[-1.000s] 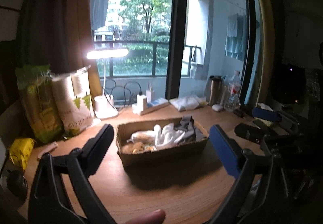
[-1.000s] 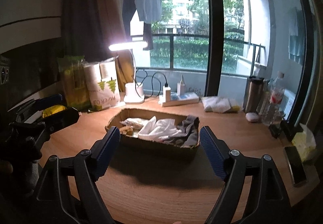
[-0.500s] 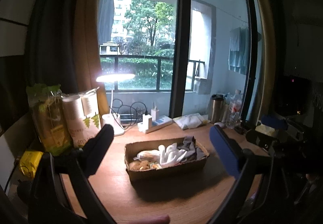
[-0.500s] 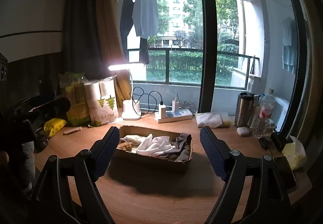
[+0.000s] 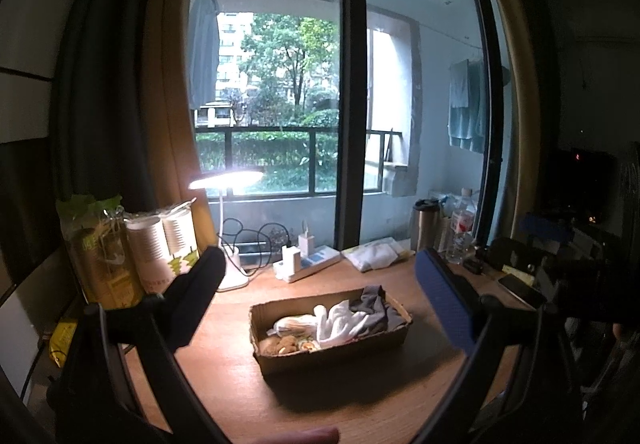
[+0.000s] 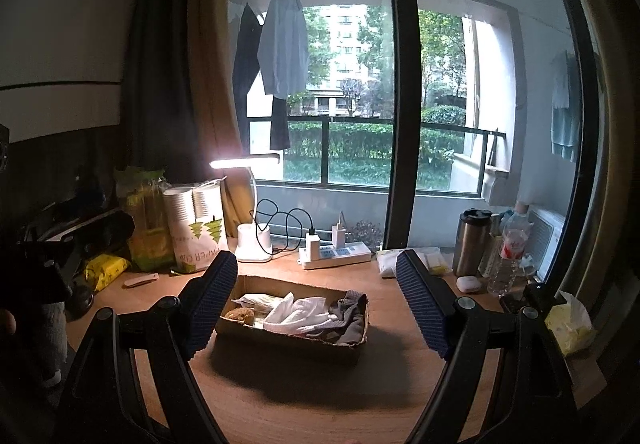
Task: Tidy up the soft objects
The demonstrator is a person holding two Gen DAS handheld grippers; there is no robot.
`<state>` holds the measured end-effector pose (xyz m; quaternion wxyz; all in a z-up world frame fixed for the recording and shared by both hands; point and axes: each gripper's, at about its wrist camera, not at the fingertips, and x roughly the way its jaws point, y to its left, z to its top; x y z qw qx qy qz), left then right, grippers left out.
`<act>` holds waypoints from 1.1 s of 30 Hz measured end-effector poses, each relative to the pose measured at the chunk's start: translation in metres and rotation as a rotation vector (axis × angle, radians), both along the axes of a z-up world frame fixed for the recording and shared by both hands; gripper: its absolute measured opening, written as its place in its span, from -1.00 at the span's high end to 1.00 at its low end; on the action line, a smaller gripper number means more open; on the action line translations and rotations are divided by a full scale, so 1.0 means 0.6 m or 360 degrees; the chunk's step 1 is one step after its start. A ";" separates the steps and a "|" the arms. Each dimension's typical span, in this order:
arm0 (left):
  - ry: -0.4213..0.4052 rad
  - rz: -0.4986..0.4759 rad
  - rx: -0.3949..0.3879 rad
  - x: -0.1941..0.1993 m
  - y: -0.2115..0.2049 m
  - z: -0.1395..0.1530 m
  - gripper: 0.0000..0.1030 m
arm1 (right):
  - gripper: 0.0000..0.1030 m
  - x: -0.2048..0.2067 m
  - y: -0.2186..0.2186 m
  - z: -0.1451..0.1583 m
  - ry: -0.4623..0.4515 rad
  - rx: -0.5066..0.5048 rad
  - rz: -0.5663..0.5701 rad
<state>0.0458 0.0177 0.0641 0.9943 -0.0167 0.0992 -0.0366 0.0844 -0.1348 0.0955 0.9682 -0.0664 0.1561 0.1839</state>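
Both the left gripper (image 5: 320, 296) and right gripper (image 6: 316, 300) gape empty; ahead between their fingers, the cardboard box (image 6: 288, 340) already holds the soft cloths (image 6: 304, 314), so sorting looks nearly done

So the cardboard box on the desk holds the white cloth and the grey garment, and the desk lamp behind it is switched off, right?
Not quite. The desk lamp is switched on, as its glowing head shows in the right wrist view. The rest holds: the cardboard box holds the white cloth and the grey garment.
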 end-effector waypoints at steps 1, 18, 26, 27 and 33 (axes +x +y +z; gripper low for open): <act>-0.0001 -0.0001 0.0001 0.000 0.001 0.000 -0.88 | -0.64 0.000 0.000 0.001 -0.0001 0.0002 -0.0002; -0.0006 -0.0026 0.0004 -0.005 -0.003 0.002 -0.88 | -0.64 -0.001 -0.004 -0.008 0.0036 0.0001 -0.0014; -0.0002 -0.0042 0.0006 -0.009 -0.005 0.001 -0.88 | -0.64 -0.003 -0.006 -0.009 0.0031 0.0006 -0.0027; -0.0002 -0.0043 0.0006 -0.009 -0.006 0.001 -0.88 | -0.64 -0.003 -0.006 -0.009 0.0031 0.0006 -0.0025; -0.0002 -0.0043 0.0003 -0.009 -0.005 0.000 -0.88 | -0.64 -0.004 -0.005 -0.010 0.0034 0.0004 -0.0025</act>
